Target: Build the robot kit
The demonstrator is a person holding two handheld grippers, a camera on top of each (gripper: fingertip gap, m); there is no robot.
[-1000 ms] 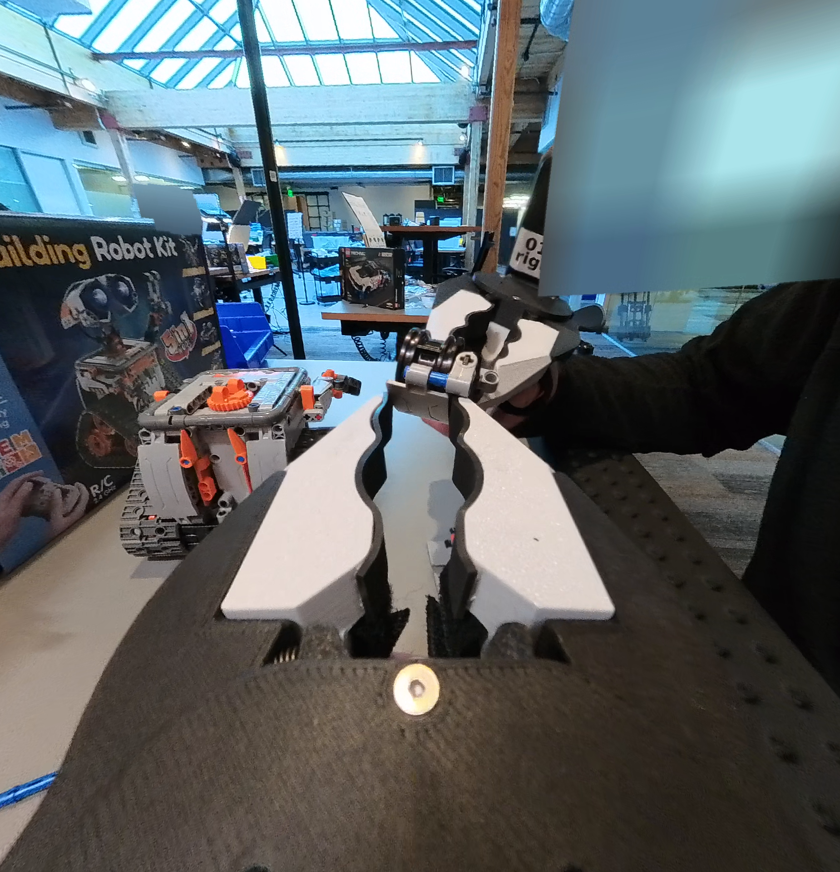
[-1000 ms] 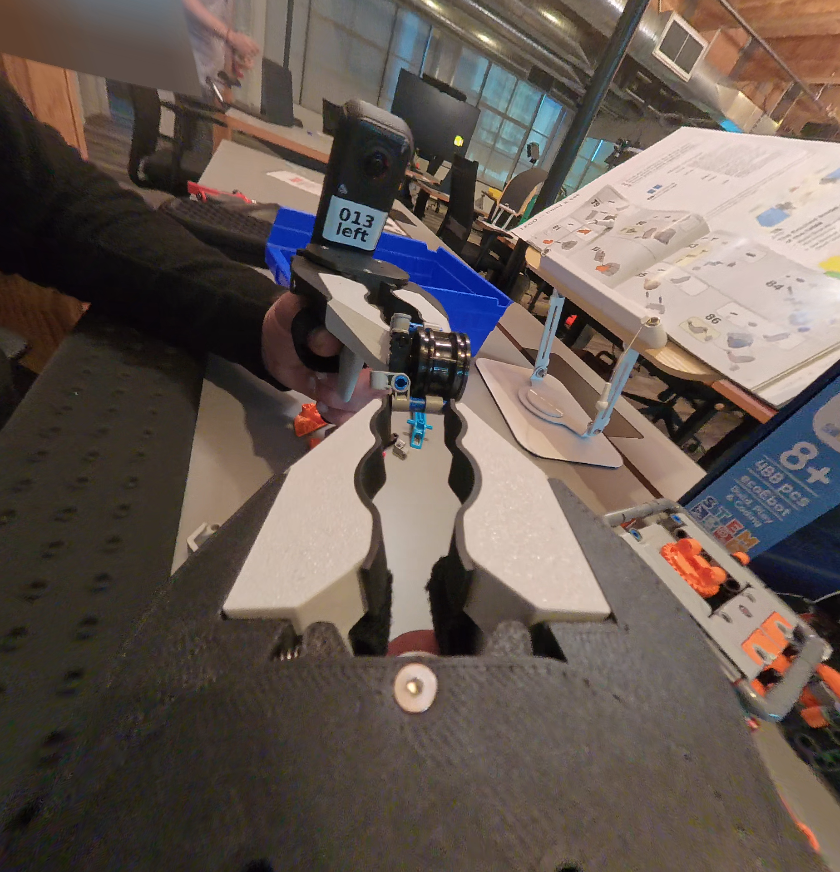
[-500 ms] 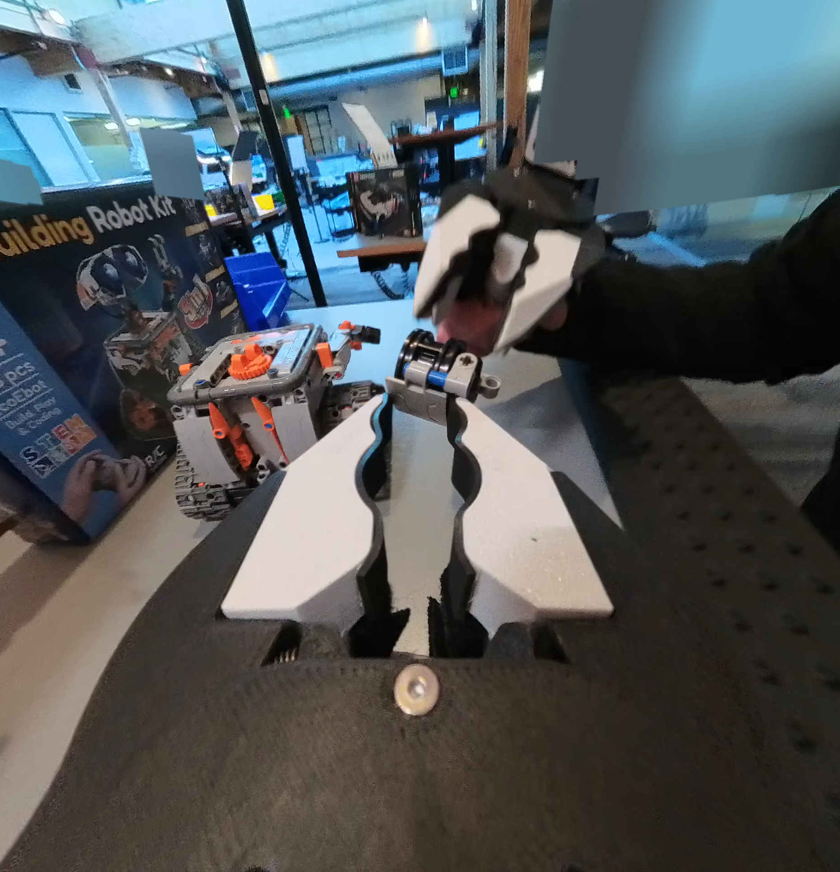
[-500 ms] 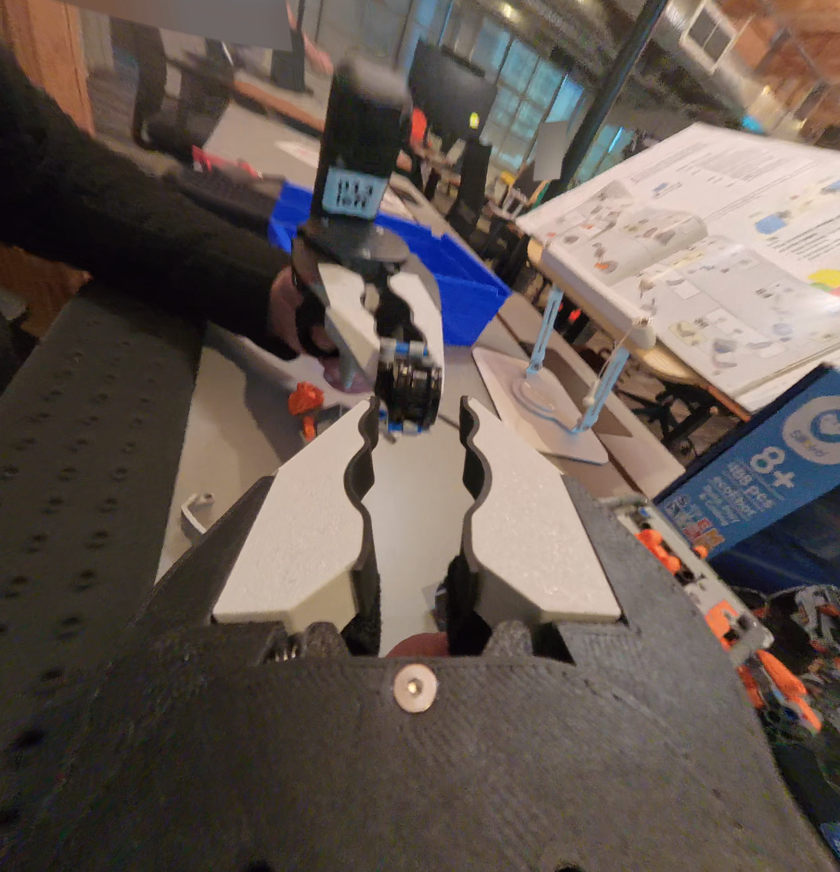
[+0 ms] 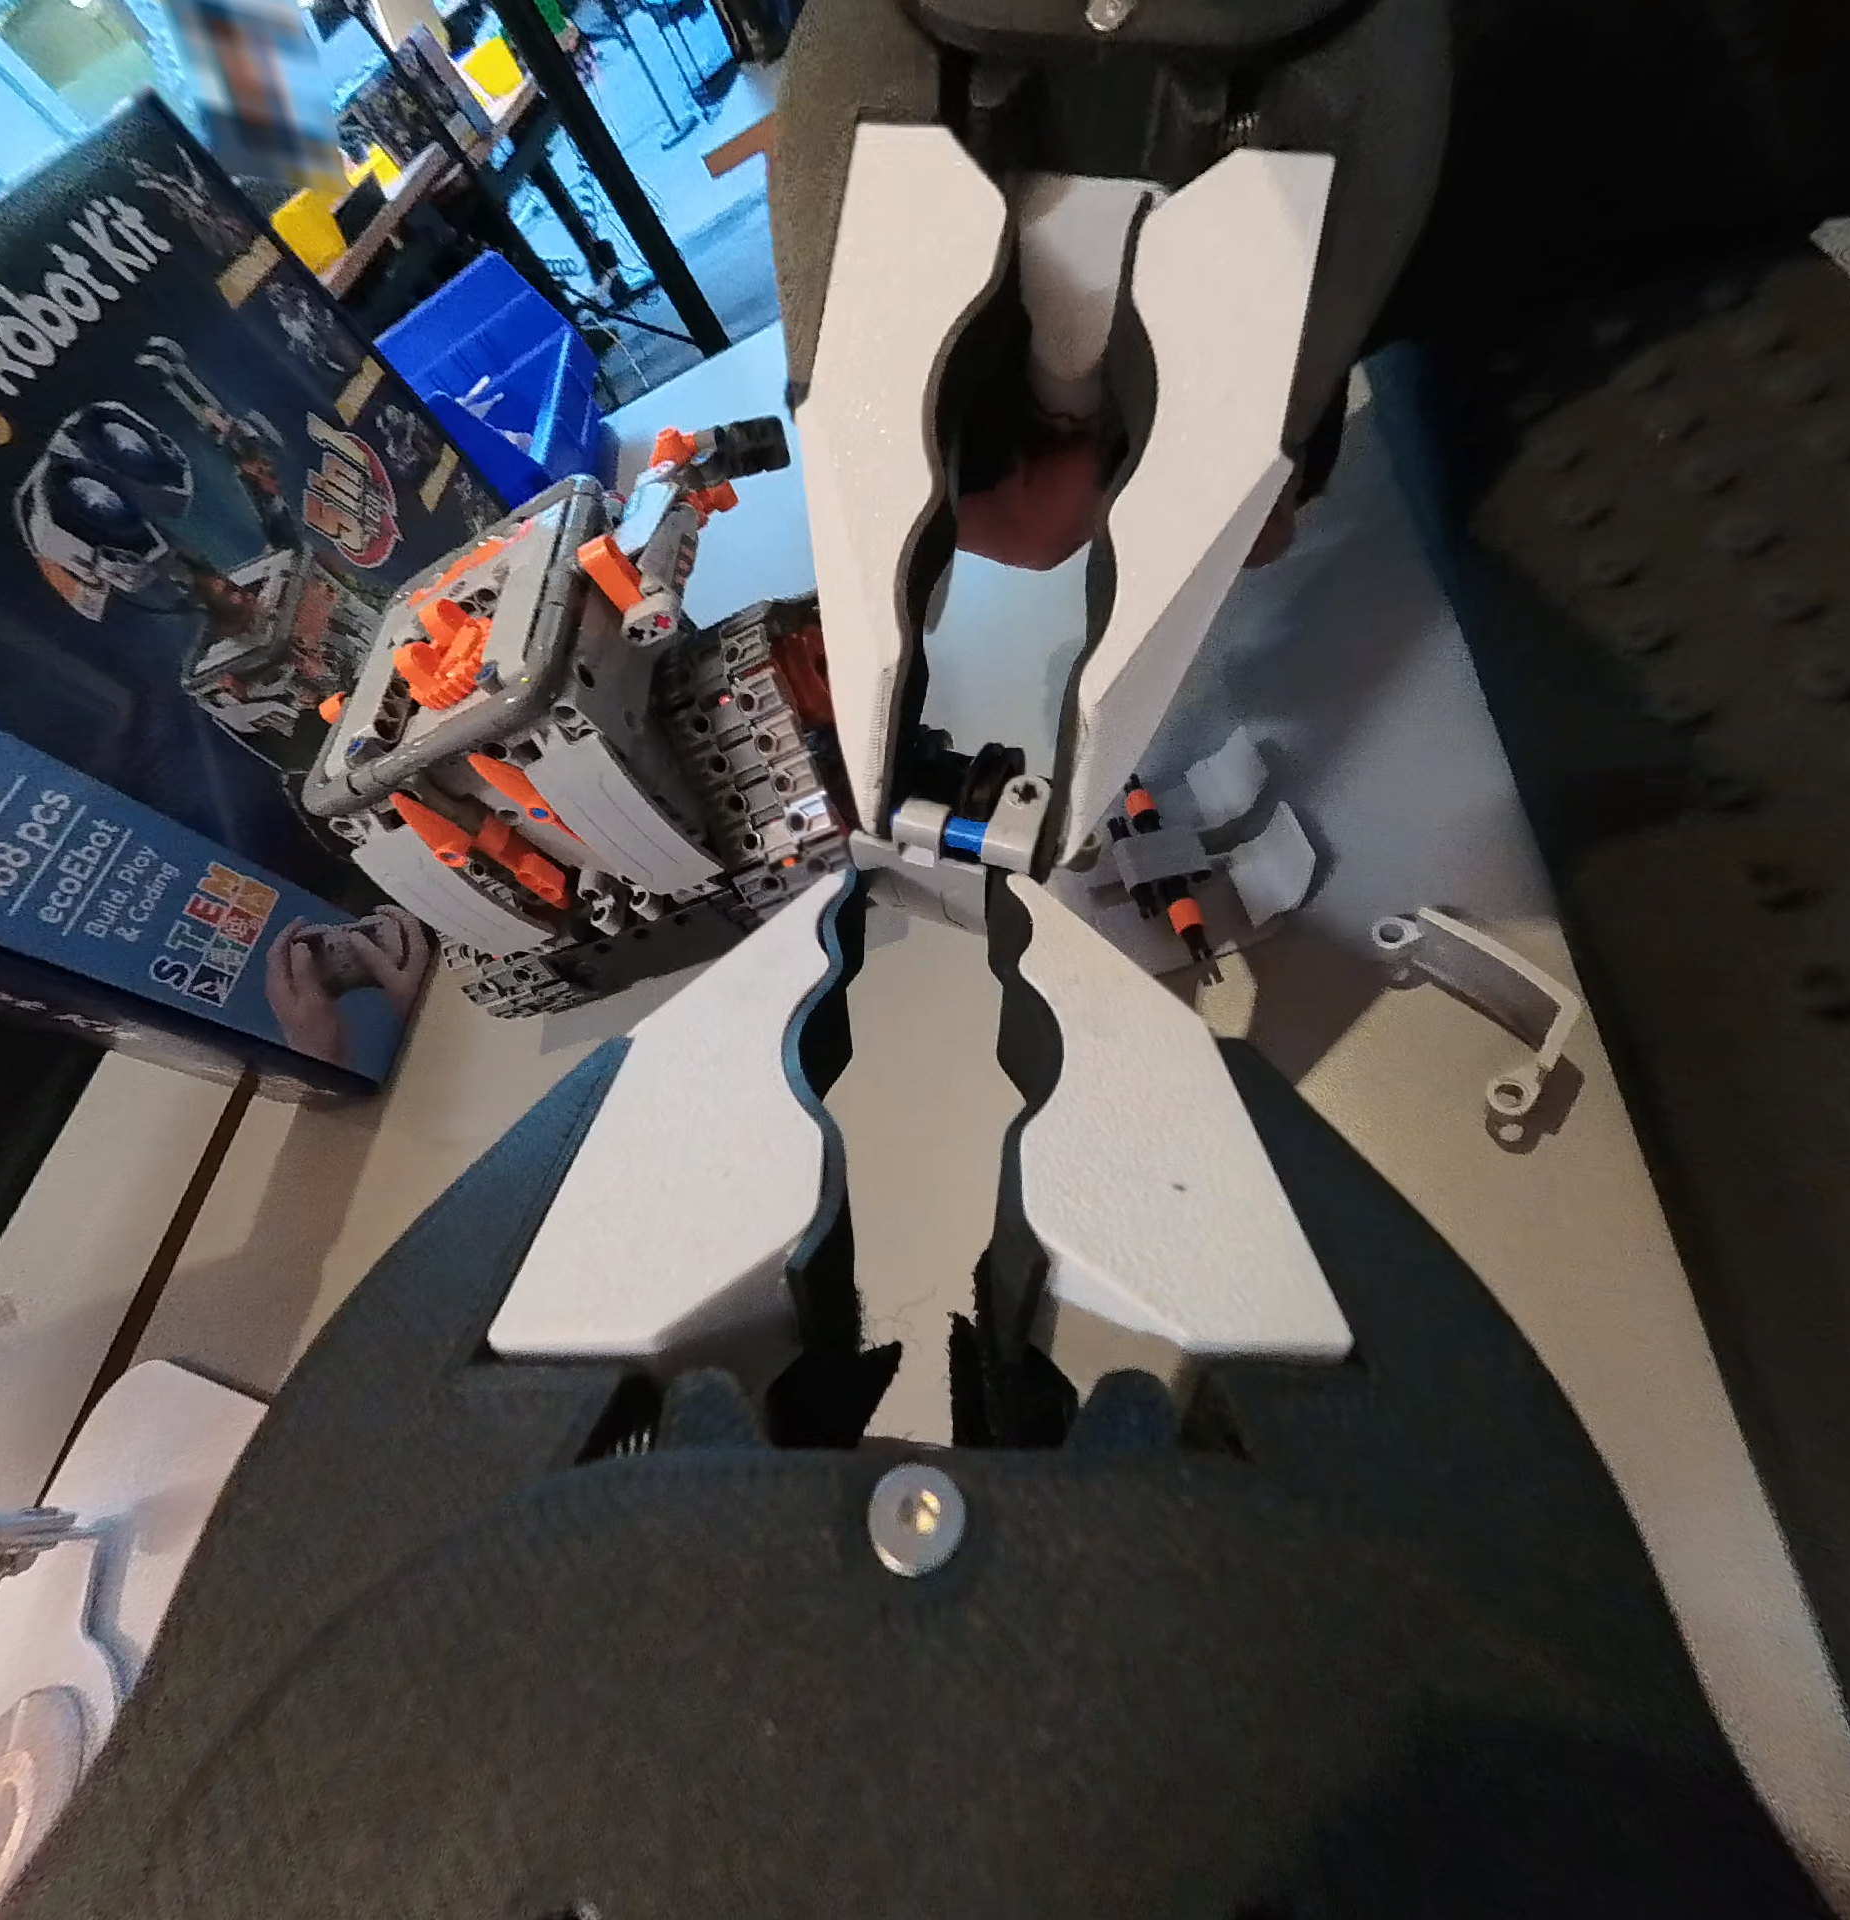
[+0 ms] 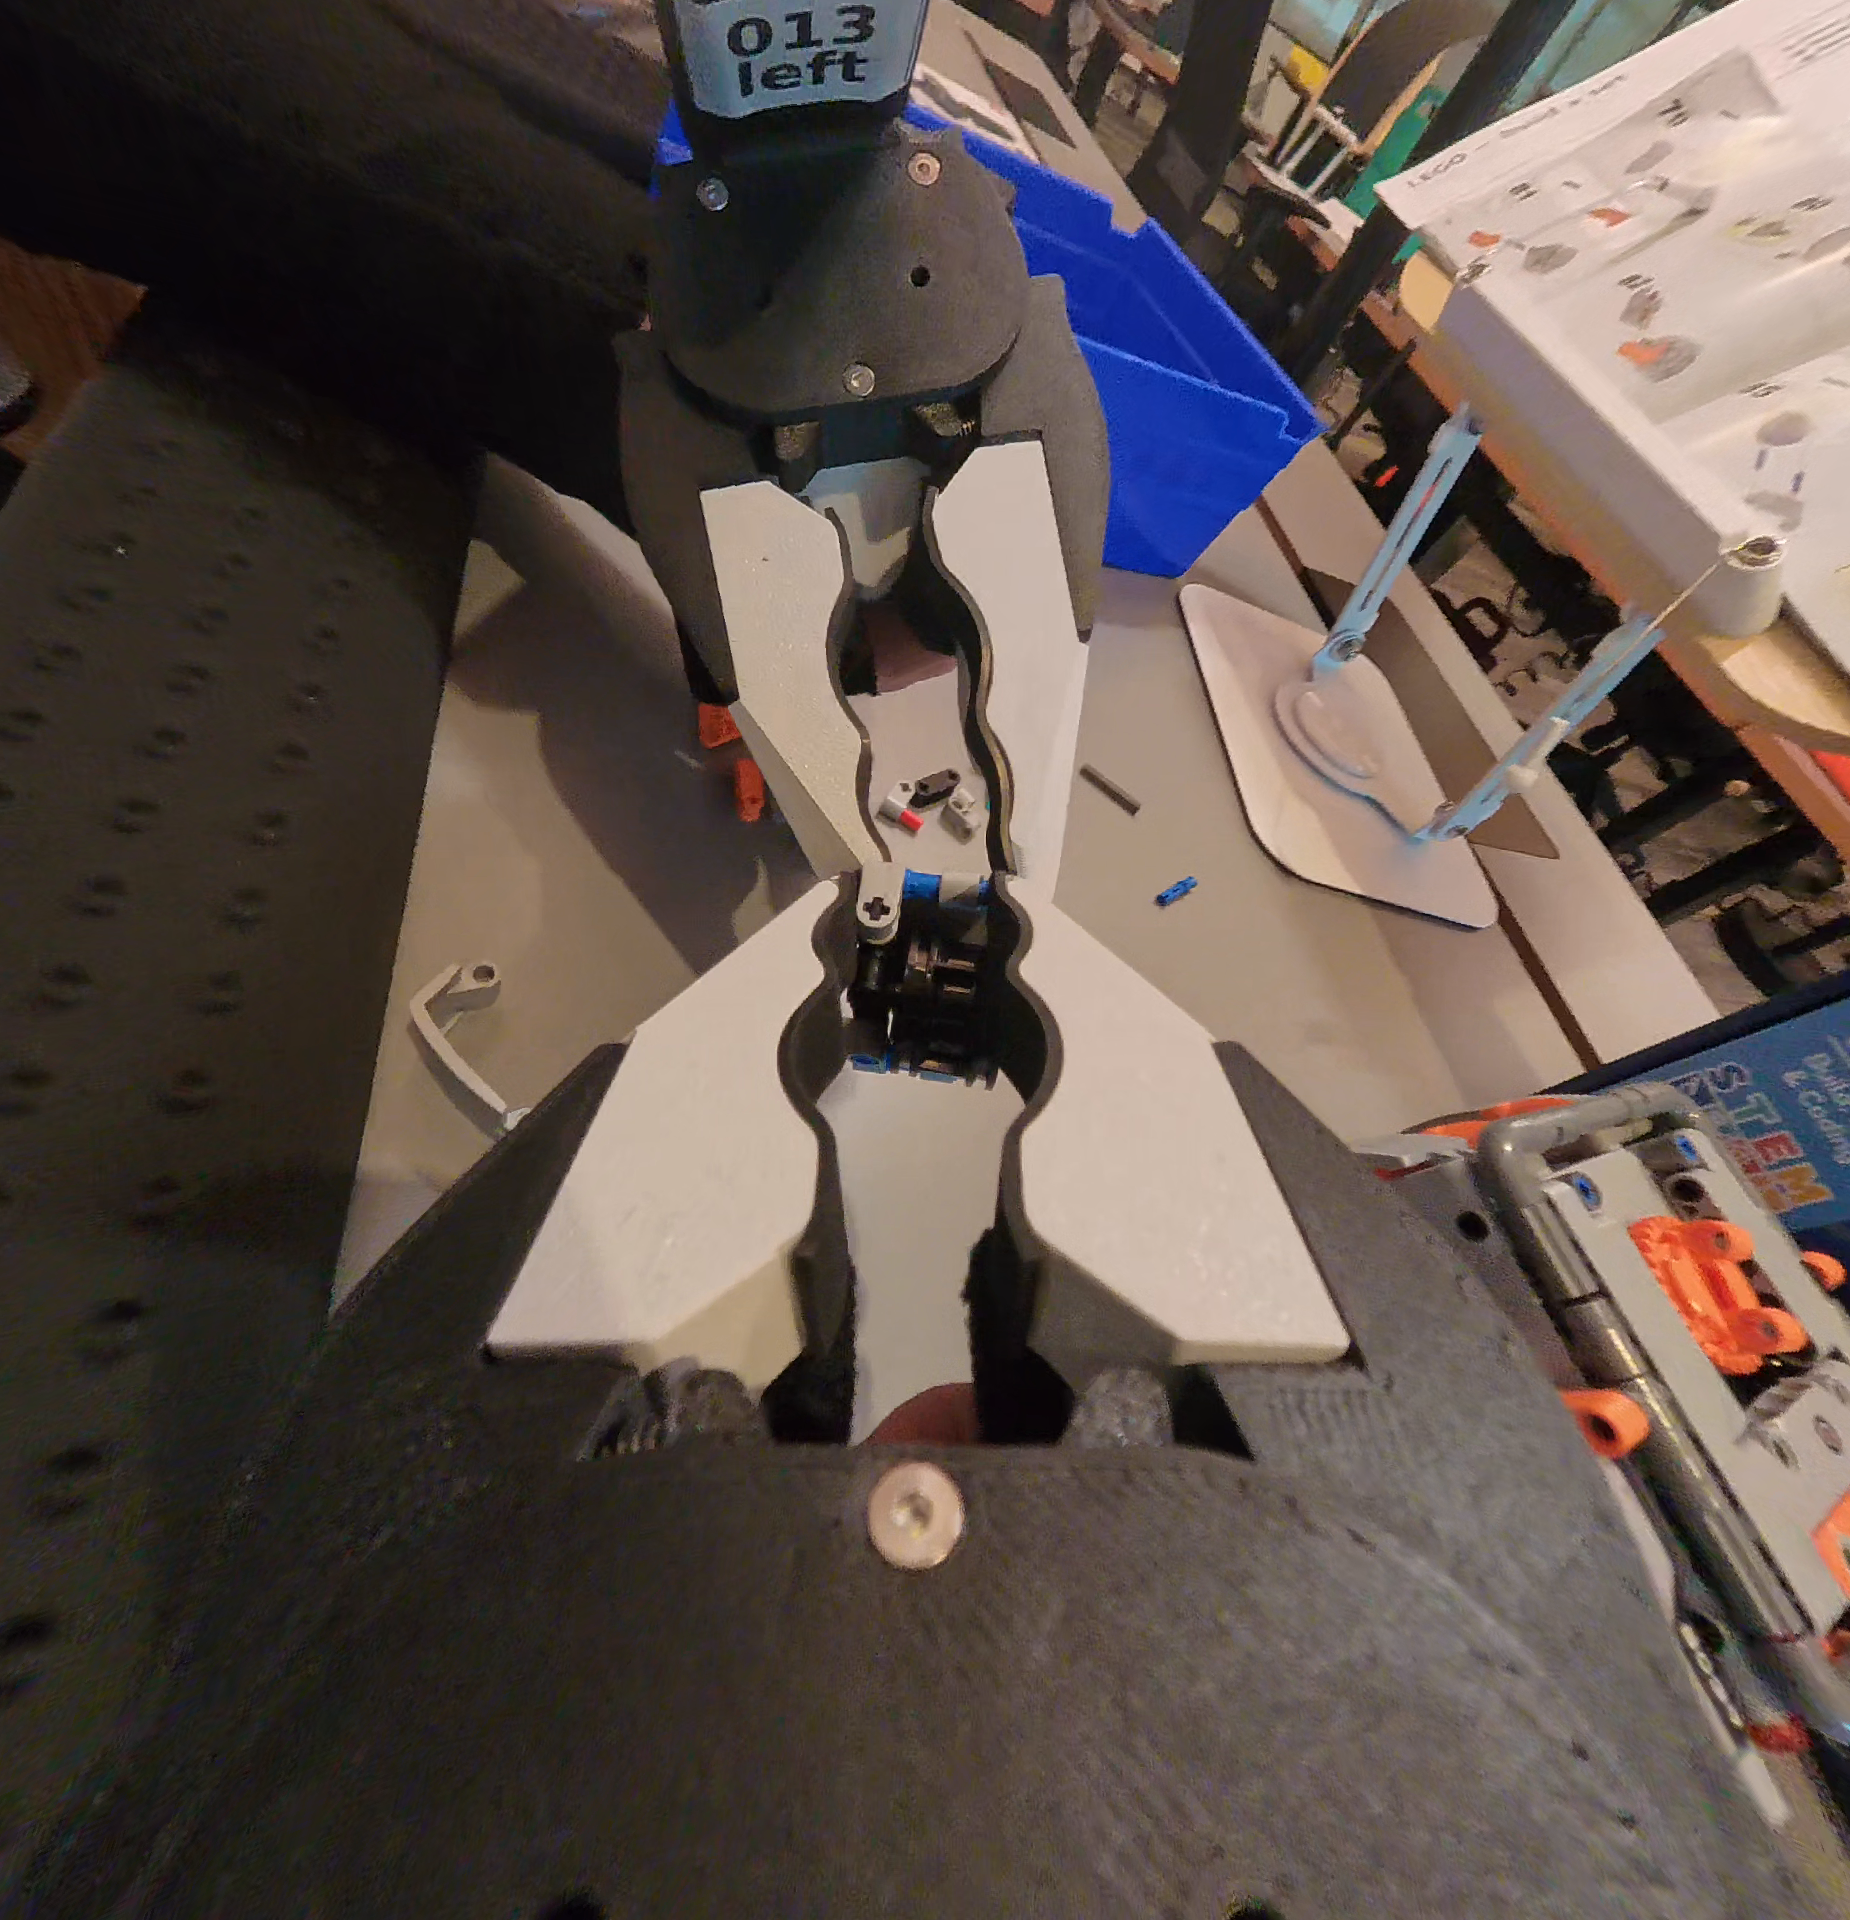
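A small brick assembly [image 5: 962,826] of black wheels, grey connectors and a blue pin hangs above the grey table [image 5: 1420,1195]. My left gripper [image 5: 926,894] is shut on its grey plate end. My right gripper [image 5: 968,831] comes in from the far side, tip to tip with the left one, its fingertips flanking the assembly. In the right wrist view the black wheels [image 6: 926,997] sit between my right gripper's [image 6: 921,904] fingers, which close on them. The left gripper [image 6: 936,868] points down at the connector end.
A tracked grey and orange robot model [image 5: 547,748] stands left of the grippers, before a kit box [image 5: 121,520]. A blue bin [image 6: 1160,416] and an instruction book [image 6: 1627,260] on a stand lie beyond. Loose parts [image 6: 931,800], a white curved piece [image 5: 1472,987] and a grey and orange sub-assembly [image 5: 1170,862] lie on the table. My two grippers' fingertips are within a few centimetres of each other.
The right gripper drew back from the assembly, then came in again and closed around the wheels. Both grippers tipped down toward the table. The left gripper kept its hold.
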